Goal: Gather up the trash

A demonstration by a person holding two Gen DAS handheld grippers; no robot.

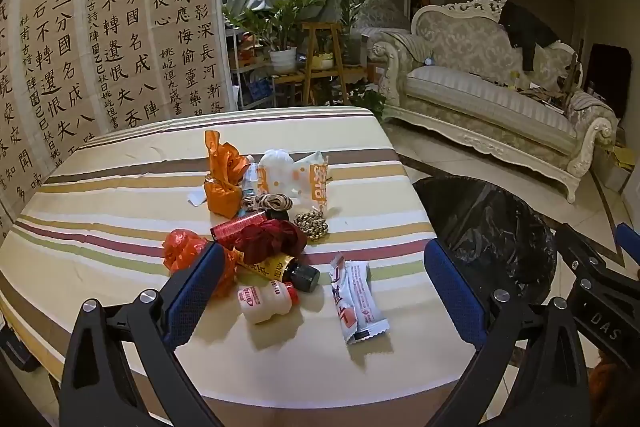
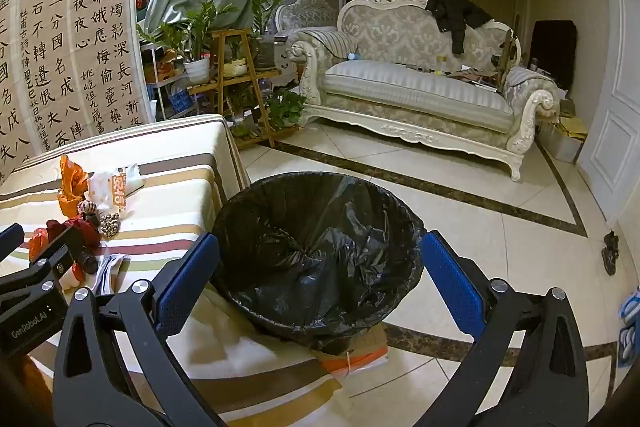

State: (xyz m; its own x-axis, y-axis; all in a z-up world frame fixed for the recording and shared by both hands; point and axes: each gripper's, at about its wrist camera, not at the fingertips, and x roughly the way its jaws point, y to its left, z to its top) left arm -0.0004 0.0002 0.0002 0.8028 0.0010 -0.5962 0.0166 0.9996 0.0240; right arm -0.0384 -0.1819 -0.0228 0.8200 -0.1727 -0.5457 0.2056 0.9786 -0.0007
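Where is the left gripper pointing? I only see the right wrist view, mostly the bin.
Observer: The left gripper is open over a trash pile on the table and holds nothing.
Operator: What's closest to it?
Observer: A white bottle, lying on its side.
Operator: What's next to that?
Observer: A white wrapper lies flat to its right, apart from the pile.

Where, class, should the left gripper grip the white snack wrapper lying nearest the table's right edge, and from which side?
Across its narrow middle, from above. The white snack wrapper lies flat and long on the table, apart from the pile, and the open left gripper would likely span its width.
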